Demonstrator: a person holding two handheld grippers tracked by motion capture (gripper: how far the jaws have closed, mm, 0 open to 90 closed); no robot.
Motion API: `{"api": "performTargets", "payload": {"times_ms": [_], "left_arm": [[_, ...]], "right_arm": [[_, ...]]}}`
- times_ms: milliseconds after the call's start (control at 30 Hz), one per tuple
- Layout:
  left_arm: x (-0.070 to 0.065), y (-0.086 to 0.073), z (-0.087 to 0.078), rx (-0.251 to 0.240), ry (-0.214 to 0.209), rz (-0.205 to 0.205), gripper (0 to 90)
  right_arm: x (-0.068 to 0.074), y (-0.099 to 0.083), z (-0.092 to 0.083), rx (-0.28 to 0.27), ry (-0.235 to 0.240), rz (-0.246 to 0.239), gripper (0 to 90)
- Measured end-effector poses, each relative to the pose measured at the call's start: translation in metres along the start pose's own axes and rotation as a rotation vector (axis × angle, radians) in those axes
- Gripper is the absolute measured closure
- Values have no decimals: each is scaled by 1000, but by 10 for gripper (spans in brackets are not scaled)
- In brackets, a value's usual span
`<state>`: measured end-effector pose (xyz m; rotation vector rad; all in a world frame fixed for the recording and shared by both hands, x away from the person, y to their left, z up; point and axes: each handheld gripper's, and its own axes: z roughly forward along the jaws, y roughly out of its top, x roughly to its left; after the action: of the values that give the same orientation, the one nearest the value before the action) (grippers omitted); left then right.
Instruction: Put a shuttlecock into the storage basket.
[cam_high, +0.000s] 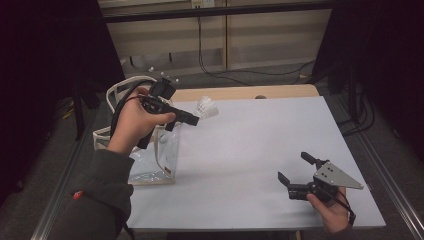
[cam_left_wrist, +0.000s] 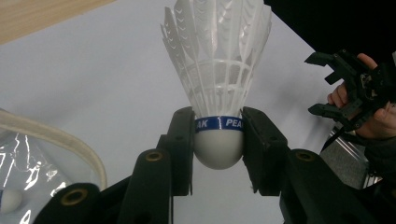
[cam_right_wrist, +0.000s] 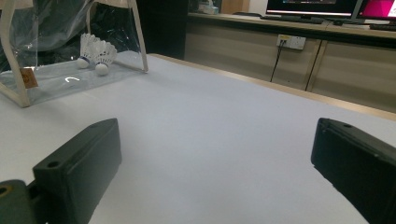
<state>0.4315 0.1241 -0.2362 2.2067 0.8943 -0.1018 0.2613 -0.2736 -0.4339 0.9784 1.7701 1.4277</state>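
A white feathered shuttlecock (cam_left_wrist: 218, 74) with a blue band and a white cork is clamped by its cork in my left gripper (cam_left_wrist: 218, 144), feathers pointing away from the jaws. In the high view the left gripper (cam_high: 197, 114) holds that shuttlecock (cam_high: 207, 107) in the air over the far left of the white table (cam_high: 250, 145), just right of a clear bag (cam_high: 150, 160). Two more shuttlecocks (cam_right_wrist: 95, 53) lie inside the clear bag (cam_right_wrist: 65, 79). My right gripper (cam_high: 293, 166) rests low at the near right, jaws wide apart with nothing between them; the right gripper (cam_right_wrist: 215, 172) faces the bag across bare table.
The bag has white handles (cam_high: 120, 90) and stands upright at the table's left edge. A wooden strip (cam_high: 240, 92) runs along the table's far edge. Cables (cam_high: 240, 75) lie on the floor beyond, with dark curtains on both sides. The right gripper (cam_left_wrist: 348, 88) is seen far off.
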Motion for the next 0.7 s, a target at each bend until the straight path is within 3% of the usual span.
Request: {"api": "performTargets", "payload": {"times_ms": [700], "left_arm": [[16,-3,-21,-42,39,-48,656]], "right_arm": [[0,0,0,-2,-3,2,17]]}}
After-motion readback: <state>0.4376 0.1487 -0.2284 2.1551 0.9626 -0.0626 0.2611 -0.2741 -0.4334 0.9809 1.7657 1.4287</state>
